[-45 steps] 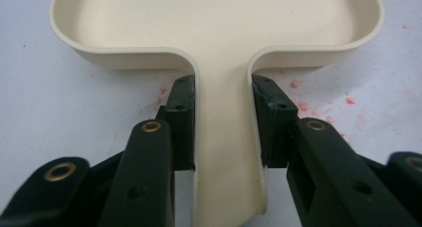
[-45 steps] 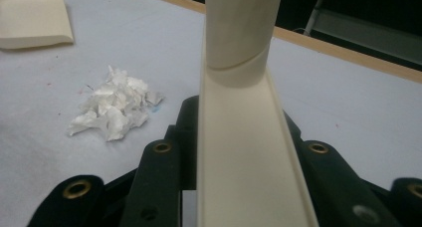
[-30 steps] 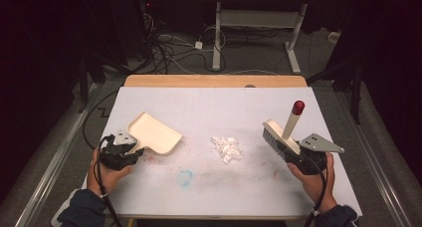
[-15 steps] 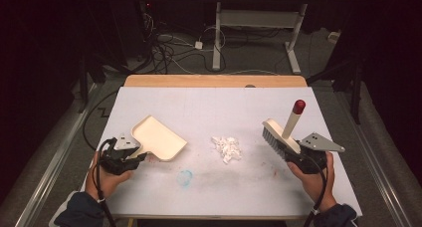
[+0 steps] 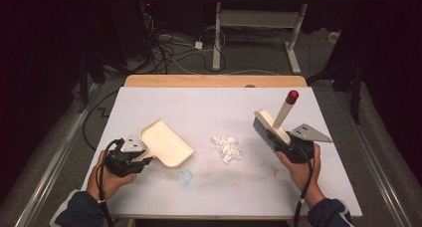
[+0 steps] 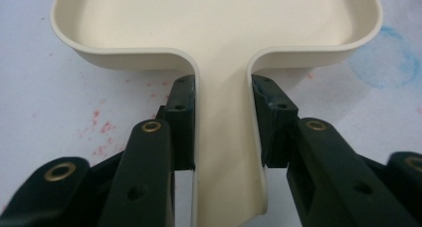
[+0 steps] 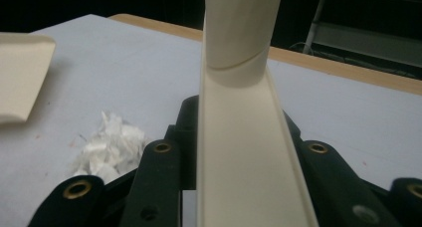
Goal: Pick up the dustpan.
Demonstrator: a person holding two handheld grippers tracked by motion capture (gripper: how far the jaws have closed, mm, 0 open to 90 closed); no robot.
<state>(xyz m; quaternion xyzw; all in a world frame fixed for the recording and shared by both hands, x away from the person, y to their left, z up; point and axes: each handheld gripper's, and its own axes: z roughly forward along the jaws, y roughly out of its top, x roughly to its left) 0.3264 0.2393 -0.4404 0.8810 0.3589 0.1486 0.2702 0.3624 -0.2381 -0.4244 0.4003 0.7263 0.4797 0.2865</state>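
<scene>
A cream dustpan (image 5: pixel 166 145) lies on the white table (image 5: pixel 199 107) at the left, its mouth facing a small pile of white paper scraps (image 5: pixel 226 147) in the middle. My left gripper (image 5: pixel 144 157) is shut on the dustpan's handle. In the left gripper view the jaws of this gripper (image 6: pixel 223 112) press both sides of the handle, with the pan (image 6: pixel 219 18) ahead. My right gripper (image 5: pixel 286 142) is shut on a cream brush (image 5: pixel 268 127) with a red-tipped handle, right of the scraps. In the right gripper view the brush handle (image 7: pixel 239 77) rises between the jaws of that gripper (image 7: pixel 239 122), with the scraps (image 7: pixel 109 147) and the dustpan's edge (image 7: pixel 20 72) to the left.
A blue smear (image 5: pixel 185 177) marks the table in front of the dustpan, and faint red specks lie around it. A wooden strip (image 5: pixel 214 80) runs along the table's far edge. Beyond it are cables (image 5: pixel 164 48) on the floor and a desk frame (image 5: pixel 259 23).
The dustpan and my left gripper have slid a little to the right, toward the scraps. The brush in my right gripper has shifted slightly left and away.
</scene>
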